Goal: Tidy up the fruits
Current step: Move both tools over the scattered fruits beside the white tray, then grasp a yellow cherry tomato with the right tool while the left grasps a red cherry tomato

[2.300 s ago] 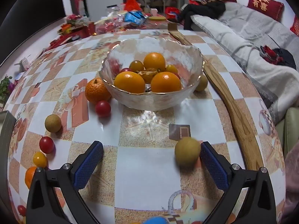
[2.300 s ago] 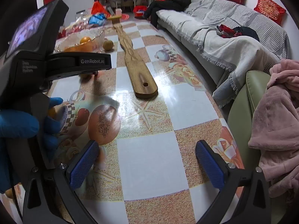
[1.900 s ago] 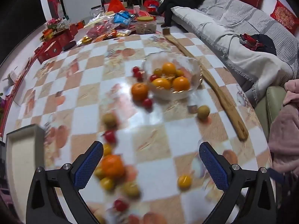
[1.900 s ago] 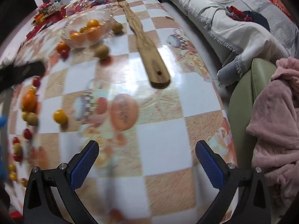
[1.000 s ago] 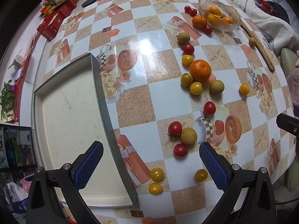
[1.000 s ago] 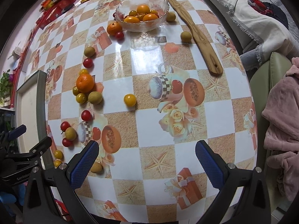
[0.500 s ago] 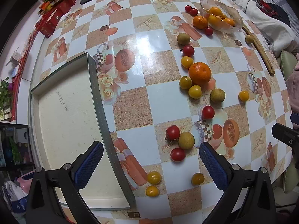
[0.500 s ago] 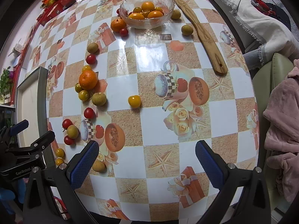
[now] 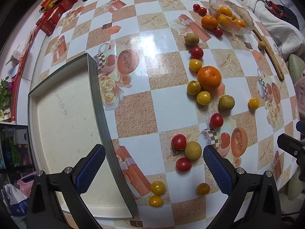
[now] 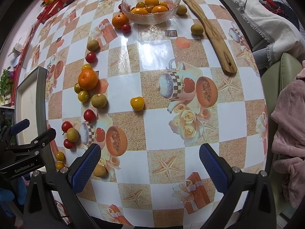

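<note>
Many small fruits lie loose on the checked table: an orange, red tomatoes, yellow tomatoes and tan longans. A glass bowl at the far side holds several oranges. A shallow empty tray sits at the table's left. My left gripper is open and empty, high above the tray's edge and the nearest fruits. My right gripper is open and empty above the table's near edge.
A long wooden spatula lies to the right of the bowl. Red boxes and packets stand at the far left edge. A sofa with a grey-white blanket and a pink garment border the table's right side.
Both grippers have sunk slightly closer to the table over the last half second; the fruits look a little larger. Before that they drew far back from the bowl. No fruit has moved.
</note>
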{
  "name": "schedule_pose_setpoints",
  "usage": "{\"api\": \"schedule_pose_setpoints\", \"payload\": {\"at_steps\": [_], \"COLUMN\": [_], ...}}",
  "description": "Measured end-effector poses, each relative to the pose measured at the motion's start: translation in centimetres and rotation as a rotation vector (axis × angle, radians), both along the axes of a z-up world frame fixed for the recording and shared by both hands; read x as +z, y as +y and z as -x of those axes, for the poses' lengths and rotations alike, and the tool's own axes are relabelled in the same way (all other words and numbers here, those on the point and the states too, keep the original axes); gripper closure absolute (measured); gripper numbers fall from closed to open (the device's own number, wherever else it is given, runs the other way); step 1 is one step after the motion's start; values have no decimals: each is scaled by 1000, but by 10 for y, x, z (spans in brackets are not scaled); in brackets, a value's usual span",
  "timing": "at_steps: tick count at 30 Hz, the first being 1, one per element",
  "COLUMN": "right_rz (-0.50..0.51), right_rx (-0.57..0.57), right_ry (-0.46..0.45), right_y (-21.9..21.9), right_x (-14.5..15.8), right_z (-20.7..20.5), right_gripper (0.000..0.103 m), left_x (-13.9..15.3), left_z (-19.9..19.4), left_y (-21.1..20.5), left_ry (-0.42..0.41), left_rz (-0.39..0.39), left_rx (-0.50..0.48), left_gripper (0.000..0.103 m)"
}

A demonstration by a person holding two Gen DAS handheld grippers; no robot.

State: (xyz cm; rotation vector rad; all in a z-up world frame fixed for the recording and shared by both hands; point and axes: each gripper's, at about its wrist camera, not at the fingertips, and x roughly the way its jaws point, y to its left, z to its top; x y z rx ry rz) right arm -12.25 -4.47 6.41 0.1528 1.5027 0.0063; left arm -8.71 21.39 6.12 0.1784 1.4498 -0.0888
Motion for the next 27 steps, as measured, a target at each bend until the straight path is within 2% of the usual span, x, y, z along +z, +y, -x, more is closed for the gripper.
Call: {"api": "schedule_pose_setpoints", "payload": {"at_steps": [15,19,21,23,27], "right_rz": [0,-14,-15,-21,-17], "right_rx": [27,38,43,48,68], "right_ry": [15,12,7,7,6], "right_y": [0,3,4,7,11], "right_x": [-17,-23,-26,-30,-38], "right_z": [-7,-12,-16,-20,-28], "right_gripper": [0,0,1,2,4], "left_x": [-21,-27,-33,-38,-37], "left_z": [-7,-8,-11,-14,-9], "left_y": [-9,-6,-3,-2,-9], "left_ry": [11,24,37,56,32], "left_rz": [-9,2,6,10,39], "left_rx": [-41,-24,-17,-8,-28], "left_gripper": [0,0,15,15,15]}}
